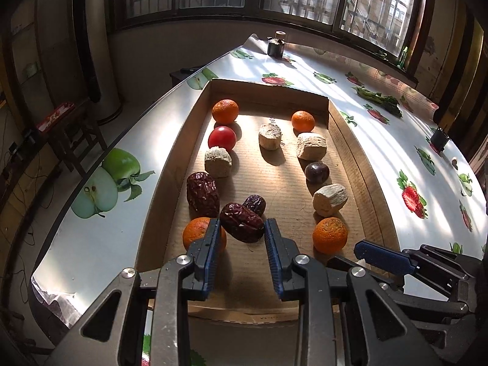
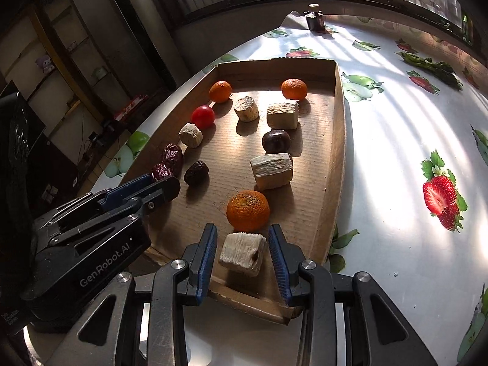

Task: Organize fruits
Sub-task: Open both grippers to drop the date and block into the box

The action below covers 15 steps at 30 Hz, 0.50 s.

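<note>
A: Which step is under way?

B: Both grippers are carrying fruit over the shallow brown cardboard tray (image 1: pixel 344 140). The left gripper (image 1: pixel 242 228) is clamping a wrinkled dark red date (image 1: pixel 241 222) between its blue pads; the right gripper (image 2: pixel 242 245) is pinching a pale fibrous sugarcane chunk (image 2: pixel 242 253).

A: And next?

B: Probably setting each down with its own kind. More dates are lying just ahead and to the left of the left gripper, so it is needing a short lowering and release.

A: Does either view add anything?

B: The left wrist view is showing an orange tangerine (image 1: pixel 198 233) just left of the date. Only the right wrist view is showing the cane chunk in its grip.
</note>
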Each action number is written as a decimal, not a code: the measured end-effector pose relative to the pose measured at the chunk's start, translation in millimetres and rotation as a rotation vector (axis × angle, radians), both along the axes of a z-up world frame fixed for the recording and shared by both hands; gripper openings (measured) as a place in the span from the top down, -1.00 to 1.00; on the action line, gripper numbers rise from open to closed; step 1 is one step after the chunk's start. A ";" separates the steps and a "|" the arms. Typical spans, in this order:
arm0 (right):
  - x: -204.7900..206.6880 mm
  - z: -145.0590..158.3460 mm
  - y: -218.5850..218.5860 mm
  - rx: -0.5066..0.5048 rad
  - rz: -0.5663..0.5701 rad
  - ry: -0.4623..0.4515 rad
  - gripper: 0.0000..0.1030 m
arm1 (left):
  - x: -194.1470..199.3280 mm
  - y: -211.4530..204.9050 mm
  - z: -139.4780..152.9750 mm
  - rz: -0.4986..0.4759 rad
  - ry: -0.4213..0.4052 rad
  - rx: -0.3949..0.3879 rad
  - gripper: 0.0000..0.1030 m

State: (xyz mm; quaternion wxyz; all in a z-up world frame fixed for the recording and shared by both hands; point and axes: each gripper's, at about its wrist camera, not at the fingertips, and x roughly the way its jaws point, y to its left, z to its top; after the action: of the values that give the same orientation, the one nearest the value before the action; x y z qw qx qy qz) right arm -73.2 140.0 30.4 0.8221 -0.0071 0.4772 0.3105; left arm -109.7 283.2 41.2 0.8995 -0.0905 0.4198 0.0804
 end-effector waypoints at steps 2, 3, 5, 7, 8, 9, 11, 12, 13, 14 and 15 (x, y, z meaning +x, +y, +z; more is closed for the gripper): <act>-0.4 -0.3 0.7 -0.006 -0.002 -0.008 0.26 | -0.2 1.9 0.0 0.003 -0.003 -0.009 0.44; -0.6 -0.3 1.1 -0.008 -0.001 -0.010 0.26 | -0.5 2.7 -0.1 0.004 -0.005 -0.015 0.44; -1.8 -0.3 2.0 -0.012 0.000 -0.014 0.26 | -0.8 3.2 0.1 0.007 -0.007 -0.017 0.44; -2.7 -0.8 3.1 -0.016 0.003 -0.017 0.26 | -1.1 3.4 0.1 0.007 -0.008 -0.019 0.44; -2.9 -0.9 3.3 -0.016 0.004 -0.017 0.26 | -1.2 3.5 0.2 0.007 -0.008 -0.020 0.44; -2.7 -1.1 3.3 -0.017 0.004 -0.019 0.26 | -1.4 3.9 0.2 0.009 -0.009 -0.022 0.44; -2.6 -1.2 2.7 -0.013 0.003 -0.018 0.26 | -1.1 5.2 1.2 0.013 -0.012 -0.032 0.44; -2.4 -1.2 2.3 -0.010 0.002 -0.017 0.26 | -1.3 6.4 1.5 0.014 -0.014 -0.040 0.42; -2.6 -1.2 2.3 -0.009 0.001 -0.015 0.26 | -1.8 7.5 2.3 0.016 -0.019 -0.050 0.31; -2.7 -1.2 2.5 -0.009 0.001 -0.015 0.26 | -3.1 8.6 3.8 0.017 -0.028 -0.059 0.21; -2.8 -1.2 2.8 -0.010 0.002 -0.015 0.26 | -4.2 8.8 5.6 0.020 -0.036 -0.062 -0.05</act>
State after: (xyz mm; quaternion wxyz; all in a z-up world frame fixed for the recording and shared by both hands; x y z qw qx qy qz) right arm -75.9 142.8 29.2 0.8252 -0.0140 0.4726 0.3089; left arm -113.9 292.1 46.9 0.9030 -0.1238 0.4047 0.0747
